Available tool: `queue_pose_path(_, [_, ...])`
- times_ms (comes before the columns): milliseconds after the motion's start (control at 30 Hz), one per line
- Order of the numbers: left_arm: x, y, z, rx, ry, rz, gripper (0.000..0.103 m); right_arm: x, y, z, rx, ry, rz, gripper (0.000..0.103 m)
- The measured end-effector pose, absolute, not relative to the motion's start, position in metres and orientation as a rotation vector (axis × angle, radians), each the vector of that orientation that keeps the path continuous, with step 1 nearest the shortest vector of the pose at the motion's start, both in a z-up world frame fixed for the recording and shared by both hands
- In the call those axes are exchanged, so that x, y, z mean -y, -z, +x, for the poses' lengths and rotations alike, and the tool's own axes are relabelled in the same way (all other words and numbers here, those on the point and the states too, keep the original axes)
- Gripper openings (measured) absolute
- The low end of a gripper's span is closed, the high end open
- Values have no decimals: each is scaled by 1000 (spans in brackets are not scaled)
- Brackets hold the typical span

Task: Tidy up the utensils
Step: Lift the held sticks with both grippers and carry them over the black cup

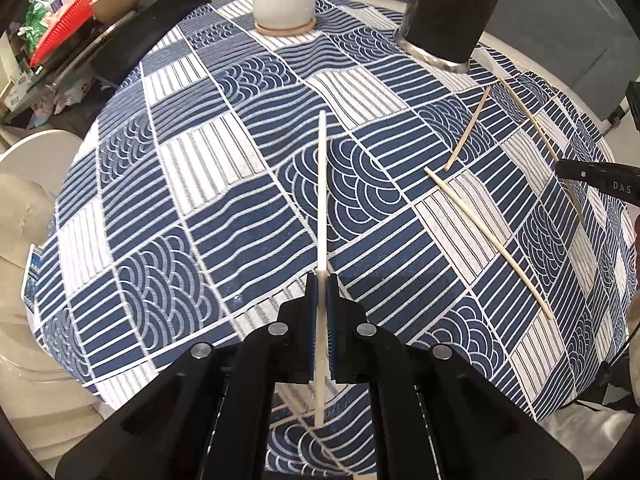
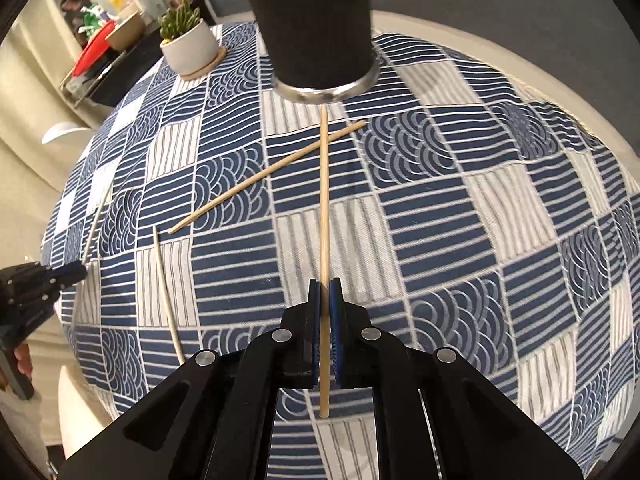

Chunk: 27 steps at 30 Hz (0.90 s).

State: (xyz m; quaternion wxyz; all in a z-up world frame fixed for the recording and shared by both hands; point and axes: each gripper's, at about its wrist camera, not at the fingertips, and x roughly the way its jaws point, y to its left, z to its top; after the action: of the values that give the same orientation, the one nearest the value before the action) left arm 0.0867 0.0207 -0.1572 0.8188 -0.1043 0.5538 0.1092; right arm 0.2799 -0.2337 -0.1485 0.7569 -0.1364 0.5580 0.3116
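Note:
My left gripper (image 1: 321,280) is shut on a pale chopstick (image 1: 322,184), which is held above the blue-and-white patterned tablecloth (image 1: 200,200). My right gripper (image 2: 325,284) is shut on a tan chopstick (image 2: 324,200); its far tip points at the base of the black cylindrical holder (image 2: 320,20). Two loose chopsticks lie on the cloth between the grippers: a tan one (image 2: 268,172) and a pale one (image 2: 168,292). In the left wrist view they lie at the right, the tan chopstick (image 1: 468,136) and the pale chopstick (image 1: 488,240), with the holder (image 1: 452,12) at the back right.
A white pot with a green plant (image 1: 284,0) stands on a saucer at the table's far side. Beyond the table's left edge are a cluttered shelf with a red basket (image 1: 60,32) and a pale chair (image 1: 32,240). A hand (image 2: 22,356) holds the left gripper's handle.

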Motion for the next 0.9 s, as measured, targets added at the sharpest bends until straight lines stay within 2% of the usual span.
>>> queue_pose_path(433, [-23, 112, 103, -1121, -234, -188, 5, 267, 105, 279, -1131, -666, -214, 5])
queue_pose_path(900, [-49, 38, 171, -1011, -135, -127, 5, 254, 34, 293, -946, -685, -155, 5])
